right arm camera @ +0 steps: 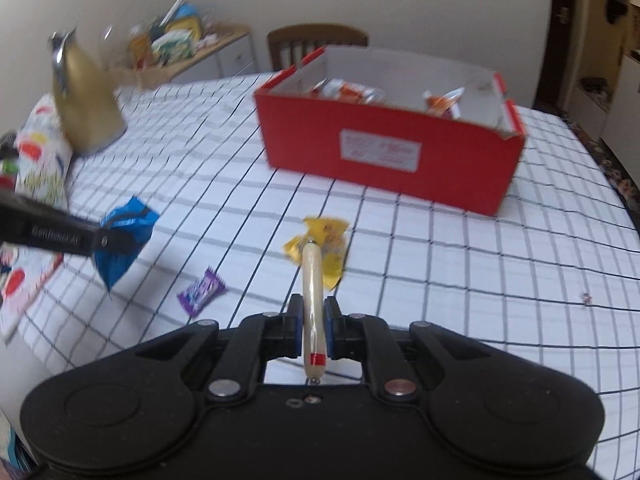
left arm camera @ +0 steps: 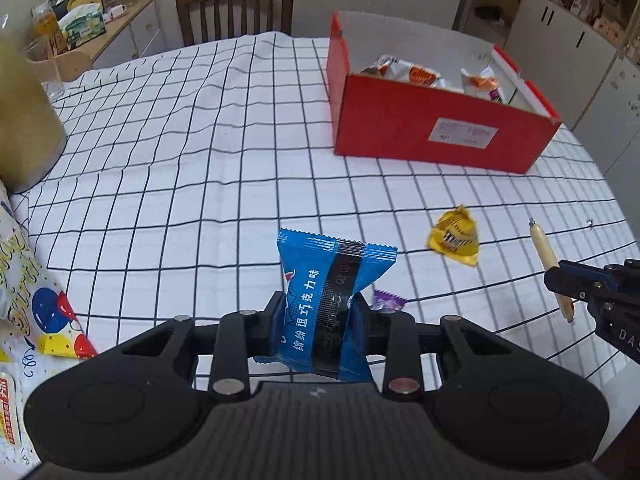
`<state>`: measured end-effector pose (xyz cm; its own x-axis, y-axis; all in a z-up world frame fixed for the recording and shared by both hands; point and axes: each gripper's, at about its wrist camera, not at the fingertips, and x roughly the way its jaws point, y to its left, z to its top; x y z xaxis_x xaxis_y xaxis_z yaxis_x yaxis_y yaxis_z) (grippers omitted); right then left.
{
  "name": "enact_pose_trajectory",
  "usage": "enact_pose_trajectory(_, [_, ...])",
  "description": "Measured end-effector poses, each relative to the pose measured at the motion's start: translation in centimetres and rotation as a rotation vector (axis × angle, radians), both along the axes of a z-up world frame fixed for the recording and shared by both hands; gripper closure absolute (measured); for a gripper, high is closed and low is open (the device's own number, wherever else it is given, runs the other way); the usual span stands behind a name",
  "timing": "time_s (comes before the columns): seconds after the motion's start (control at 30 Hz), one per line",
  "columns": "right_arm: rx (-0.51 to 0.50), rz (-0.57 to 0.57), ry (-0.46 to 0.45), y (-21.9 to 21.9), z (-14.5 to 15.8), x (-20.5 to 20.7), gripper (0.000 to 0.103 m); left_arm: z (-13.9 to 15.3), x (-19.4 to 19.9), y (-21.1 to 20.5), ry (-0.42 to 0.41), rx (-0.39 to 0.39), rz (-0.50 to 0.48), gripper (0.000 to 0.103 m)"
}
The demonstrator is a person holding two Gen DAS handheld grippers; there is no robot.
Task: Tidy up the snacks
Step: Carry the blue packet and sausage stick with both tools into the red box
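My left gripper (left arm camera: 319,316) clamps blue snack packet (left arm camera: 332,304), lower centre; right gripper (right arm camera: 313,330) clamps sausage stick (right arm camera: 312,304). Red box (left arm camera: 420,128) upper right.

A dining table (left arm camera: 168,152) under a white black-grid cloth fills a pale-walled room.
At 12 o'clock stands a dark wooden chair (left arm camera: 235,10); a cluttered light-wood sideboard (left arm camera: 120,28) at 10 o'clock; white cabinets (left arm camera: 560,36) at 2 o'clock.

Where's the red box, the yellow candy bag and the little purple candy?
red box (left arm camera: 404,128): left wrist view, front wall.
yellow candy bag (left arm camera: 454,236): left wrist view, middle of wrapper.
purple candy (right arm camera: 201,291): right wrist view, middle of wrapper.
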<state>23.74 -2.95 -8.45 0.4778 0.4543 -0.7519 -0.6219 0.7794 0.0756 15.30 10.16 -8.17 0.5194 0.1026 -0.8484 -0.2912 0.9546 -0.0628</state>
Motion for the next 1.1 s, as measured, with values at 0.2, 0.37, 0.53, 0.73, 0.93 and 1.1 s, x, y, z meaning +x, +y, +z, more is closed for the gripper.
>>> enact_pose_trajectory(0.2, [0.054,-0.062,-0.027,-1.0,2.7,0.8,0.095,2.4,1.1,-1.1,-0.047,-0.016,-0.025,0.071])
enact_pose_trajectory(0.37, [0.081,-0.1,-0.057,-1.3,4.5,1.9,0.095,4.3,2.8,-2.1,-0.083,-0.014,-0.05,0.071])
enact_pose_trajectory(0.53, [0.099,-0.121,-0.086,-1.4,5.9,3.4,0.095,6.0,4.8,-2.7,-0.118,-0.008,-0.066,0.071])
enact_pose_trajectory(0.73, [0.116,-0.138,-0.123,-1.3,7.6,5.5,0.095,7.9,7.5,-3.2,-0.156,0.012,-0.084,0.071])
enact_pose_trajectory(0.93, [0.12,-0.148,-0.157,-1.0,8.9,8.0,0.095,9.2,10.2,-3.8,-0.179,0.036,-0.099,0.071])
enact_pose_trajectory(1.1, [0.121,-0.149,-0.175,-0.9,9.5,10.0,0.095,9.6,12.8,-4.4,-0.188,0.058,-0.104,0.071])
